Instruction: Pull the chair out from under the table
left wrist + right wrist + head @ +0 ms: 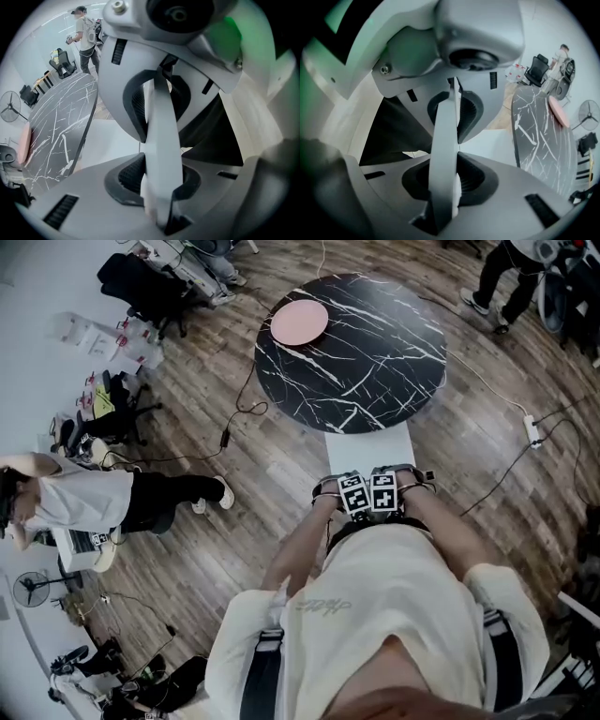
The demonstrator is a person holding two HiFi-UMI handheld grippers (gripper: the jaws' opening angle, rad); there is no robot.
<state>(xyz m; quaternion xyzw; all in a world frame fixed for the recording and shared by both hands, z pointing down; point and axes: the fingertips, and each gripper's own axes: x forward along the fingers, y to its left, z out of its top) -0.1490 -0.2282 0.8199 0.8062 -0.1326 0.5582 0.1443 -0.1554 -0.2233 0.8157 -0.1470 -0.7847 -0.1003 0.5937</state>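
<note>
A white chair (370, 448) stands with the front of its seat tucked under the round black marble table (375, 352). I stand behind its backrest, and both grippers point steeply down onto the backrest's top edge. My left gripper (352, 493) is shut on that edge; in the left gripper view the thin white backrest panel (161, 159) is pressed between the ribbed pads of my left gripper (159, 140). Beside it, my right gripper (384, 491) is shut on the same edge, with the backrest panel (443, 187) running through the right gripper (446, 145). A pink plate (299, 322) lies on the table.
Wooden floor surrounds the table, with cables and a power strip (532, 430) to the right. A person (84, 502) stands at the left and another person (506, 277) walks at the top right. Office chairs (141, 287) and clutter line the left wall.
</note>
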